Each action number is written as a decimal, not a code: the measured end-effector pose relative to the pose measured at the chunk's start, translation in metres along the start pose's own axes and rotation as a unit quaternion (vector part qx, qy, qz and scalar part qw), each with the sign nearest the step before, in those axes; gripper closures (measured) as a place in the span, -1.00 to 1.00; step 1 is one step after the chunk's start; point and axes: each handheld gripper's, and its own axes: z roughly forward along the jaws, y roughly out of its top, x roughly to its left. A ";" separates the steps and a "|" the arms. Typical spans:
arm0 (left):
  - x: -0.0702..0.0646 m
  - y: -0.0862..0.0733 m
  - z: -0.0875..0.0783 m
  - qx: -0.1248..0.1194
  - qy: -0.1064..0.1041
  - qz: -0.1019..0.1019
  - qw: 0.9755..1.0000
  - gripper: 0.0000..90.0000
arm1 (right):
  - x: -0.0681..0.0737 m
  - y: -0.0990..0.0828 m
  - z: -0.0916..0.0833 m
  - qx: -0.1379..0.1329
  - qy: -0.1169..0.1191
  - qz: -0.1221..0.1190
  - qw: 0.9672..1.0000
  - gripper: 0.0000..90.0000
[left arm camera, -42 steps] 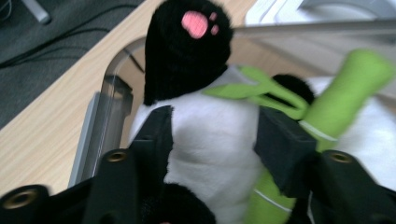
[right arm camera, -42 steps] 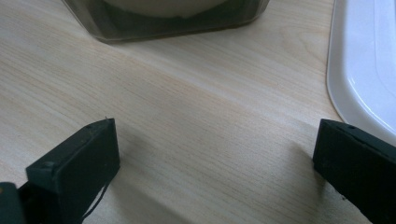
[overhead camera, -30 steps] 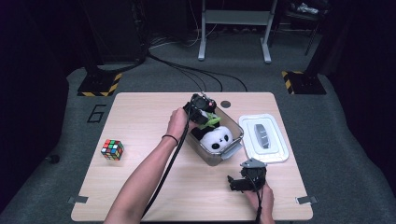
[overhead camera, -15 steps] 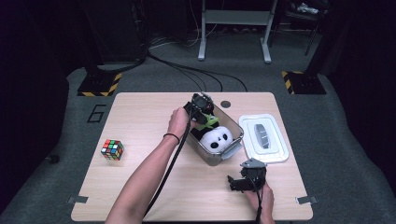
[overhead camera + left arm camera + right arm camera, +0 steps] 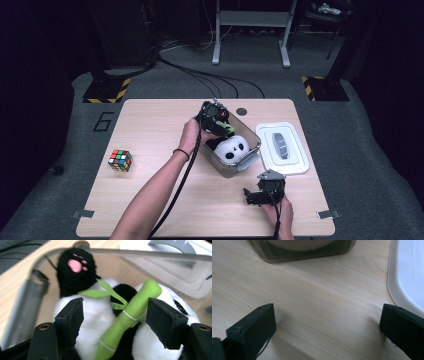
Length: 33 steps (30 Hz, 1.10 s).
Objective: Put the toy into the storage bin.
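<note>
A clear plastic bin [image 5: 248, 161] stands mid-table with a panda plush [image 5: 233, 148] lying in it. My left gripper [image 5: 220, 122] hangs over the bin's far left end, tilted down into it. In the left gripper view it is open [image 5: 115, 306], its jaws on either side of the plush's green bamboo stick [image 5: 130, 311] and white belly [image 5: 97, 315], not pressing them. My right gripper [image 5: 252, 195] rests low near the table's front edge, open [image 5: 327, 308] over bare wood, with the bin's wall [image 5: 299, 252] ahead of it.
The bin's white lid [image 5: 282, 148] with a grey handle lies flat just right of the bin; its edge [image 5: 407, 272] runs close to my right jaw. A Rubik's cube [image 5: 120, 160] sits alone at the table's left. Cables trail from both grippers.
</note>
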 end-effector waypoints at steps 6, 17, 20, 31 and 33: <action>-0.004 -0.001 0.018 0.040 0.014 0.009 0.999 -0.32 | 0.000 0.000 0.000 0.000 0.000 0.000 1.000 -1.00; -0.003 0.002 0.029 0.075 0.017 -0.004 0.997 -0.19 | 0.000 0.000 0.000 -0.002 -0.001 -0.001 1.000 -1.00; -0.004 0.004 0.030 0.081 0.018 -0.004 0.997 -0.19 | 0.000 0.000 0.000 -0.002 -0.001 -0.001 1.000 -1.00; 0.006 0.000 -0.016 -0.013 0.000 -0.027 1.000 -0.55 | 0.000 0.000 0.000 -0.001 0.000 0.003 1.000 -1.00; 0.008 -0.002 -0.027 -0.025 0.005 -0.026 0.999 -0.62 | 0.000 0.000 0.000 -0.002 -0.001 0.002 1.000 -1.00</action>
